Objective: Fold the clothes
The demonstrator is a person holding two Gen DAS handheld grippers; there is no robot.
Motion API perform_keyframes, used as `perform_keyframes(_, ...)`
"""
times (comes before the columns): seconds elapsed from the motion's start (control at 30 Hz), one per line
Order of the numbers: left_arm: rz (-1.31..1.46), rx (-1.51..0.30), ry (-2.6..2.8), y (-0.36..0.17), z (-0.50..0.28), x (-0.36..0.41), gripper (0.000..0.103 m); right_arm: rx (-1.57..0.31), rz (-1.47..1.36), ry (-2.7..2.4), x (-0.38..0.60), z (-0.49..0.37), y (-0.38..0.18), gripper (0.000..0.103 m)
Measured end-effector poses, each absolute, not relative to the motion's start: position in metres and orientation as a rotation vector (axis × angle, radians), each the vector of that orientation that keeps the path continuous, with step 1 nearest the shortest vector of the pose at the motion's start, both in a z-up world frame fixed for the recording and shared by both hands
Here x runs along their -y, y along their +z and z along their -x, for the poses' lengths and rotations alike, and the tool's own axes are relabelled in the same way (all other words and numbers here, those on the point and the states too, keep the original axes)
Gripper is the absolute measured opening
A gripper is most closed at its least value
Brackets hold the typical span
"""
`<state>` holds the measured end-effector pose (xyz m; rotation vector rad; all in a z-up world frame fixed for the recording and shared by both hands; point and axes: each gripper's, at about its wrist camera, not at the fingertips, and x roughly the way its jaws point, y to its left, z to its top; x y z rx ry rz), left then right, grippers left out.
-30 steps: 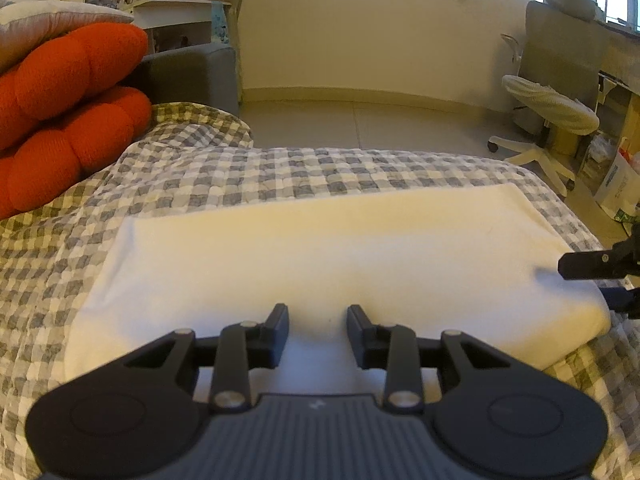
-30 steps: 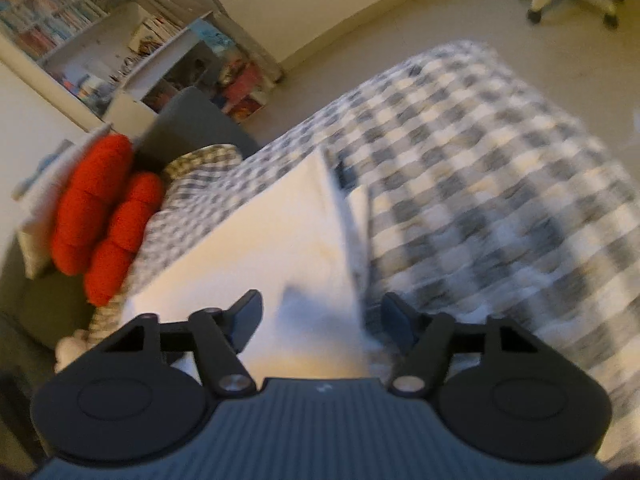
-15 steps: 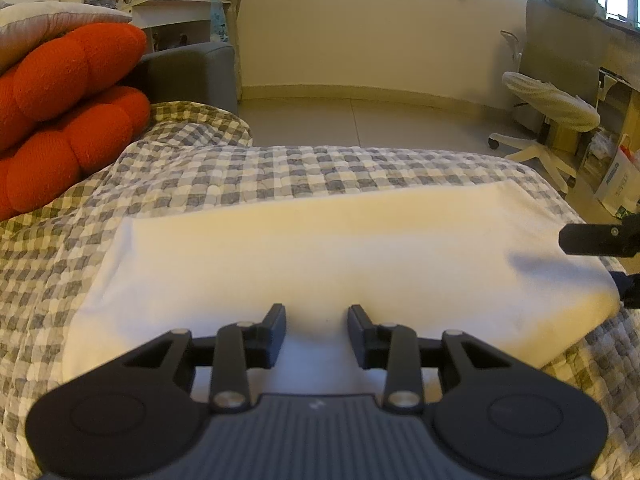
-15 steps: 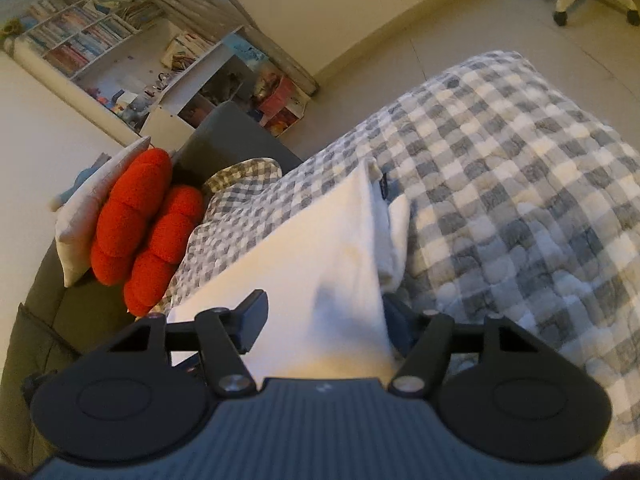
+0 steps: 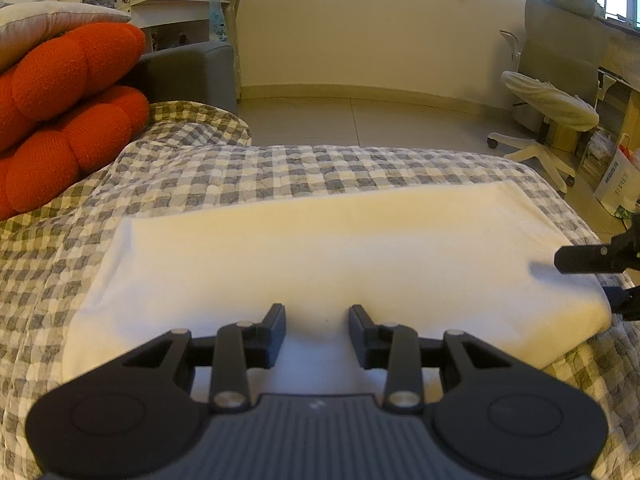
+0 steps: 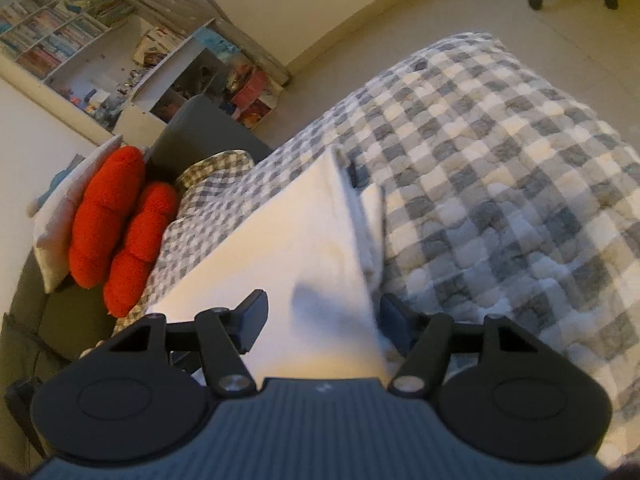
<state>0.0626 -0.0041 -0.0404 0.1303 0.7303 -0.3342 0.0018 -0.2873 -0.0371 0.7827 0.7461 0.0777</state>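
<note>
White cloth (image 5: 320, 248), folded to a long rectangle, lies flat on checked quilt (image 5: 280, 176) over the bed. L gripper (image 5: 317, 312) at cloth's near edge, fingers spread, nothing between them. R gripper (image 6: 324, 308) at cloth's right end, fingers wide apart w/ the cloth corner between them, not clamped; one R finger (image 5: 580, 258) shows at right edge of left view, over the cloth end. Red cushion (image 5: 68, 108) on grey sofa (image 5: 192, 68) to the left. Office chair (image 5: 548, 100) far right. Box (image 5: 618, 180) by chair has print, too small to read. Bookshelf (image 6: 60, 36) behind sofa.
</note>
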Motion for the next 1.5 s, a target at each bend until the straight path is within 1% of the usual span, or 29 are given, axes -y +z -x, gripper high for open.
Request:
perform_keyframes(0.07,-0.129,-0.732,-0.334,-0.04,-0.063,0.004,0.036,-0.752,-0.784,0.075,0.288,-0.001,-0.038,0.065)
perform_keyframes(0.17,-0.13,-0.732,-0.332,-0.04,-0.063,0.005,0.036,-0.762,-0.786,0.07,0.288,-0.001,-0.04,0.067)
perform_keyframes(0.3,-0.131,-0.732,-0.334,-0.04,-0.062,0.005,0.036,-0.764,-0.77,0.079,0.283,-0.002,-0.039,0.066)
perform_keyframes(0.33,-0.13,-0.732,-0.334,-0.04,-0.062,0.005,0.036,-0.759,-0.758,0.077,0.282,-0.002,-0.038,0.065)
perform_keyframes(0.4,-0.129,-0.733,-0.334,-0.04,-0.063,0.004,0.036,-0.72,-0.748,0.089,0.282,0.0,-0.033,0.056)
perform_keyframes(0.43,-0.13,-0.733,-0.334,-0.04,-0.063,0.005,0.036,-0.696,-0.745,0.097,0.283,0.001,-0.03,0.055)
perform_keyframes(0.53,-0.131,-0.733,-0.336,-0.04,-0.063,0.005,0.036,-0.642,-0.747,0.142,0.28,0.002,-0.023,0.054)
perform_keyframes(0.73,-0.132,-0.732,-0.337,-0.041,-0.063,0.005,0.037,-0.634,-0.754,0.145,0.277,-0.002,-0.024,0.054)
perform_keyframes(0.9,-0.128,-0.734,-0.338,-0.041,-0.063,0.005,0.037,-0.732,-0.755,0.056,0.282,-0.007,-0.035,0.054)
perform_keyframes(1.13,-0.116,-0.739,-0.342,-0.04,-0.064,0.003,0.038,-0.752,-0.818,0.032,0.291,-0.003,-0.043,0.054)
perform_keyframes(1.23,-0.111,-0.741,-0.343,-0.04,-0.064,0.003,0.039,-0.758,-0.779,0.049,0.285,-0.003,-0.041,0.054)
perform_keyframes(1.27,-0.112,-0.741,-0.343,-0.04,-0.064,0.003,0.039,-0.755,-0.751,0.046,0.282,-0.003,-0.039,0.049)
perform_keyframes(1.3,-0.112,-0.741,-0.343,-0.04,-0.064,0.003,0.039,-0.752,-0.723,0.044,0.279,-0.004,-0.037,0.041)
perform_keyframes(1.33,-0.112,-0.742,-0.343,-0.04,-0.063,0.003,0.039,-0.743,-0.704,0.041,0.278,-0.003,-0.036,0.037)
perform_keyframes(1.37,-0.111,-0.742,-0.343,-0.04,-0.064,0.003,0.039,-0.723,-0.694,0.045,0.277,-0.002,-0.033,0.031)
perform_keyframes(1.5,-0.107,-0.744,-0.345,-0.04,-0.065,0.003,0.039,-0.65,-0.629,0.068,0.269,0.002,-0.021,0.029)
